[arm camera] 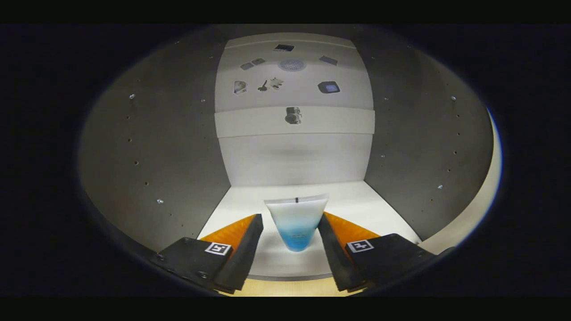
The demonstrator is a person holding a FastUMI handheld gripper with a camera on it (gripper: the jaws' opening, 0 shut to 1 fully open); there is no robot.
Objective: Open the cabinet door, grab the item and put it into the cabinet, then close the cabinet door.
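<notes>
Inside the cabinet (178, 147), the gripper (290, 232) has its fingers apart around the standing tube (296, 220), which a careless withdrawal could topple.

Dim, fisheye-bent edges; light falls brightest on the centre.

- You see a flat round grey grille disc (292, 64) high on the pale panel at the far end.
- Beside it you have small dark rectangular stickers (284, 47), one above the disc and others to either side.
- Lower down you see a dark square patch with a bluish centre (328, 87).
- On the pale horizontal band below sits a small dark-and-white picture (293, 115), too blurred to identify.
</notes>
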